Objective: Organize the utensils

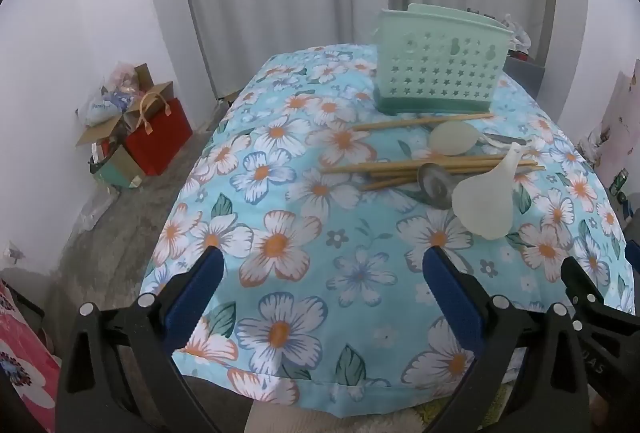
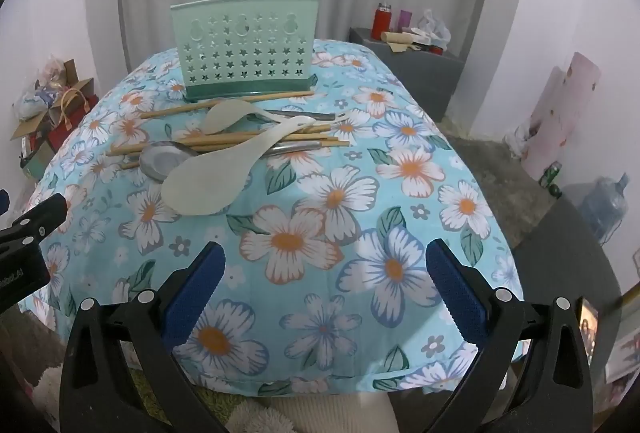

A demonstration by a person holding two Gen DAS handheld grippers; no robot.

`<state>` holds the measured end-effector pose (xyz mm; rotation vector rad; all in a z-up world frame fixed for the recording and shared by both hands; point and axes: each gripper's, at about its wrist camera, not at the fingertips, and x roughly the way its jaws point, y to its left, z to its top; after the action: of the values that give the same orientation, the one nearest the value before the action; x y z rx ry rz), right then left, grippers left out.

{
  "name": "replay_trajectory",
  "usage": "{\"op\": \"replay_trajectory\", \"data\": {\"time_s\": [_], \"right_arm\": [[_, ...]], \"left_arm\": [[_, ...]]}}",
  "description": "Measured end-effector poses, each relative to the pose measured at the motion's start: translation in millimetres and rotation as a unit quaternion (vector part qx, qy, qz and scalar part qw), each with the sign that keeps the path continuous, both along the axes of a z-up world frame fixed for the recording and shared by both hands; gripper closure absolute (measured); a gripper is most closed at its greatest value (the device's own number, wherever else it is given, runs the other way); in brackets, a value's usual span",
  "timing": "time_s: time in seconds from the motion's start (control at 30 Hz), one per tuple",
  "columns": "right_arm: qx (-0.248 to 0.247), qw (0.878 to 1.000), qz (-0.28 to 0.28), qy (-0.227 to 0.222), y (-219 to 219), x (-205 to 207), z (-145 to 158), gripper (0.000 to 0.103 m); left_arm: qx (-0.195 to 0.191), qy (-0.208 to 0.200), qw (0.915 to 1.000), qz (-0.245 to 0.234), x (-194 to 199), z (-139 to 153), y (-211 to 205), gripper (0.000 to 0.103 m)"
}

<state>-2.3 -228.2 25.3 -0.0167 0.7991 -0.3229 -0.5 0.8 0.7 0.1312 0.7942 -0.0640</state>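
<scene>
Ahead of the right hand-held gripper (image 2: 322, 265) and to its left, a heap of utensils is lying on the flower-printed blue surface (image 2: 360, 217): pale plastic rice paddles (image 2: 208, 181), a round metal spoon (image 2: 164, 159) and long wooden chopsticks (image 2: 224, 145). Beyond them a mint-green perforated plastic holder (image 2: 246, 53) is standing upright. Both the right and the left hand-held gripper (image 1: 322, 267) are hovering wide open, gripping nothing.

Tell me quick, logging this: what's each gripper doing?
Left gripper: open, holding nothing.
Right gripper: open, holding nothing.
</scene>
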Motion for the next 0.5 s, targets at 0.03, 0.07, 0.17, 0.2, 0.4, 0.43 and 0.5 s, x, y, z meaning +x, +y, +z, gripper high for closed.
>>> {"op": "replay_trajectory", "data": {"time_s": [0.03, 0.07, 0.17, 0.2, 0.4, 0.43, 0.5], "right_arm": [[0.000, 1.000, 0.000, 0.000, 0.1, -0.4, 0.1, 0.007], [0.000, 1.000, 0.000, 0.000, 0.3, -0.8, 0.2, 0.007], [0.000, 1.000, 0.000, 0.002, 0.0, -0.4, -1.3, 0.007], [0.000, 1.000, 0.001, 0.001, -0.1, -0.7, -1.2, 0.007], [0.000, 1.000, 0.000, 0.002, 0.3, -1.6, -2.0, 0.007], [0.000, 1.000, 0.001, 0.002, 0.3, -2.0, -2.0, 0.007], [0.000, 1.000, 0.001, 0.002, 0.4, -2.1, -2.2, 0.007]], "left_arm": [[0.000, 0.000, 1.0000, 0.000, -0.6, 0.3, 0.1, 0.005], [0.000, -0.001, 1.0000, 0.000, -1.2, 0.6, 0.2, 0.005], [-0.001, 0.003, 1.0000, 0.000, 0.5, 0.2, 0.6, 0.005], [-0.001, 0.003, 1.0000, 0.000, 0.1, 0.5, 0.8, 0.005], [-0.002, 0.006, 1.0000, 0.001, 1.4, -4.5, 1.6, 0.005], [-0.001, 0.006, 1.0000, 0.001, 0.9, -5.0, 1.8, 0.005], [0.000, 0.006, 1.0000, 0.001, 0.6, -7.3, 2.8, 0.005]]}}
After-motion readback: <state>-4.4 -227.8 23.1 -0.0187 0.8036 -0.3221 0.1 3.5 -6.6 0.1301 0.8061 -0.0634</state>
